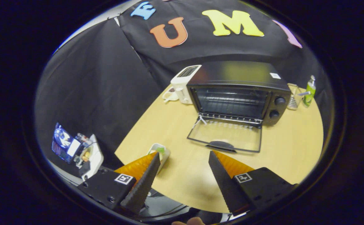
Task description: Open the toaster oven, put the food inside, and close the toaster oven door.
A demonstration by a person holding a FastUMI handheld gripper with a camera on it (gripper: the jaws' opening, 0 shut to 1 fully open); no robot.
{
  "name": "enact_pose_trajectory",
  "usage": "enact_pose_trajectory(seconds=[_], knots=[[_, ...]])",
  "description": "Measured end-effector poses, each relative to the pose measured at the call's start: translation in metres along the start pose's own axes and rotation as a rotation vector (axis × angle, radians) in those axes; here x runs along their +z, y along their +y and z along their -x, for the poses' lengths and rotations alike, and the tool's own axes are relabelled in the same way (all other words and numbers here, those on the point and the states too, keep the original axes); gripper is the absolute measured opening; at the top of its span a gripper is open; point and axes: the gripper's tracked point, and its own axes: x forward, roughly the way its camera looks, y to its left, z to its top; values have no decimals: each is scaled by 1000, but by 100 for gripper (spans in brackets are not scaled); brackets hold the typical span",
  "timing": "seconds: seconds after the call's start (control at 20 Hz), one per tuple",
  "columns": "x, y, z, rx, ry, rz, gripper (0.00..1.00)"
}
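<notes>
Your gripper [184,156] hangs spread and empty over the near edge of the table [175,131] at lower centre of the frame, its two fingers wide apart and pressing on nothing. The oven [236,90] sits at centre right with its door [225,136] already dropped flat onto the tabletop, handle toward you, the rack bare inside. The food [160,150] lies in a small white dish [166,154] at lower left of centre, just beside your left fingertip and partly hidden behind it, so its shape cannot be told. The likely trouble starts there: close on the dish rim instead of the food and you could tip or drag the dish toward the table edge close by. Carry the food low and a finger may catch the door's raised handle or glass on the way in. A white toaster [185,82] stands against the oven's left wall, and a jar [293,97] and a green bottle [309,90] stand at right; a wide swing could knock them. Closing later, a finger left over the hinge risks being pinched.
</notes>
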Motion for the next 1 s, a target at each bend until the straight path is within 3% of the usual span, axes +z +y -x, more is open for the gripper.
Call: enact_pose_trajectory(seconds=[0.25, 0.45, 0.75, 1.0], knots=[[-30, 65, -26, 199, 157, -62, 100], [-53, 80, -54, 268, 278, -204, 90], [-72, 74, -94, 265, 379, -312, 79], [-77, 67, -107, 242, 418, -340, 56]])
